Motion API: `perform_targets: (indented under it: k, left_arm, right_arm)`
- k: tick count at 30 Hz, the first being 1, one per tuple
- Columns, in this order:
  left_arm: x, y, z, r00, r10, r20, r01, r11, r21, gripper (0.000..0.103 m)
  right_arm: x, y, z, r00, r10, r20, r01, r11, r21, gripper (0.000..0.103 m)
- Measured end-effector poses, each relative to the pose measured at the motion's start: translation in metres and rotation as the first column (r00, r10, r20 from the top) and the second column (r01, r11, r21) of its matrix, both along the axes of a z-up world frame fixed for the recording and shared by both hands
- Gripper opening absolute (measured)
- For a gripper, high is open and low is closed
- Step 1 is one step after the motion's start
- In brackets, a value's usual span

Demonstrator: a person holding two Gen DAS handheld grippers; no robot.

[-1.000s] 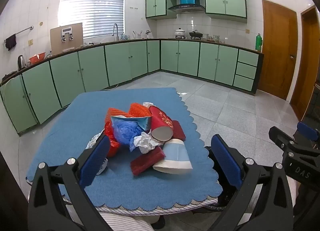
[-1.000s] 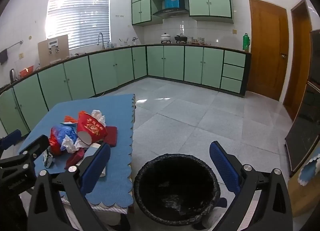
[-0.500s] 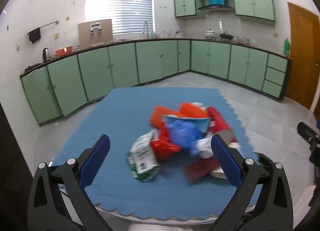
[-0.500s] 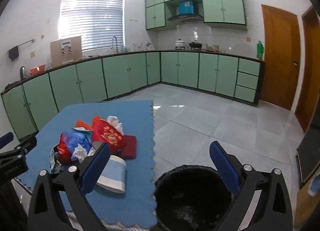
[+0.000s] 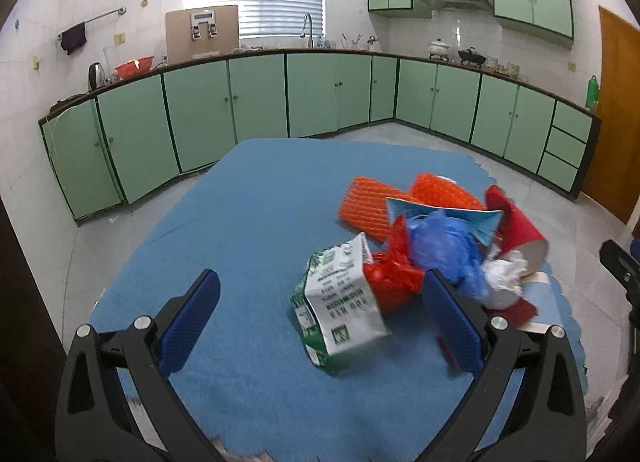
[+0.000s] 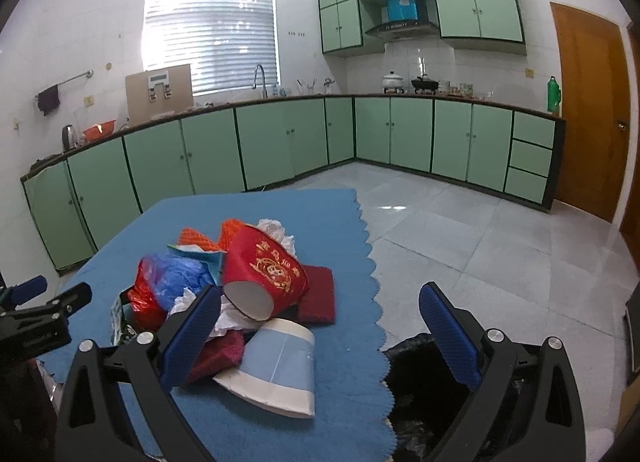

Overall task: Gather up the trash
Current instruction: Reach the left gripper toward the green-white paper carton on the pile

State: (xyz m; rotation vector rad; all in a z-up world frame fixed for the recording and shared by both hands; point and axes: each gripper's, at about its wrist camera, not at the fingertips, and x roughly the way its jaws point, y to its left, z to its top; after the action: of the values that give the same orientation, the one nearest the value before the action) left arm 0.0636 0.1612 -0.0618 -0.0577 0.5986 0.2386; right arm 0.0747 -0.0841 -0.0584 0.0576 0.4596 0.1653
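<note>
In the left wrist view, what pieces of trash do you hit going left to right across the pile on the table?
Green and white carton → red plastic bag → blue plastic bag → crumpled white paper → red paper cup. The orange pieces behind overlap too much to place.

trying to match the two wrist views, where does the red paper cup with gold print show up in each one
Left wrist view: the red paper cup lies at the right edge of the trash pile, mouth toward the camera, gold print hidden.
Right wrist view: the same cup sits centre-left on top of the pile, just above the left finger of the right gripper.
Shared landmark: the blue plastic bag beside it.
</note>
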Motion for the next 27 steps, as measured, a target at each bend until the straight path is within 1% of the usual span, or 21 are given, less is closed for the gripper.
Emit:
perform_targets:
  k: [4,9,14,19,22,25,26,27]
  left_arm:
    - [0.019,0.013,-0.01,0.999,0.009,-0.032,-0.009,1.0,-0.001,0.098]
    - [0.039,0.028,-0.024,0.997,0.001,-0.082,-0.005,0.998,-0.056,0.098]
    - [0.05,0.037,-0.037,0.994,-0.003,-0.113,-0.006,0.996,-0.087,0.098]
    - [0.057,0.043,-0.033,0.993,-0.002,-0.12,-0.008,0.997,-0.083,0.098]
    - [0.054,0.048,-0.03,0.993,0.016,-0.115,-0.025,0.997,-0.077,0.098]
    - [0.048,0.057,-0.026,0.993,0.055,-0.104,-0.062,0.996,-0.063,0.098]
    - [0.047,0.06,-0.026,0.993,0.061,-0.103,-0.068,0.996,-0.063,0.097]
    - [0.046,0.06,-0.026,0.993,0.06,-0.1,-0.067,0.995,-0.068,0.093]
  right_arm:
    - [0.01,0.007,-0.002,1.0,0.013,-0.011,-0.013,1.0,-0.005,0.097]
    - [0.019,0.018,-0.004,0.999,0.031,-0.015,-0.032,0.999,-0.035,0.097]
    - [0.027,0.025,-0.007,0.998,0.049,-0.032,-0.051,0.998,-0.041,0.097]
    - [0.034,0.03,-0.007,0.998,0.056,-0.041,-0.058,0.997,-0.055,0.097]
    - [0.036,0.032,-0.008,0.997,0.057,-0.046,-0.06,0.996,-0.058,0.097]
    - [0.037,0.035,-0.009,0.997,0.063,-0.054,-0.066,0.996,-0.06,0.097]
    - [0.037,0.036,-0.009,0.996,0.066,-0.056,-0.07,0.996,-0.06,0.097]
    - [0.037,0.038,-0.009,0.996,0.07,-0.057,-0.074,0.995,-0.061,0.097]
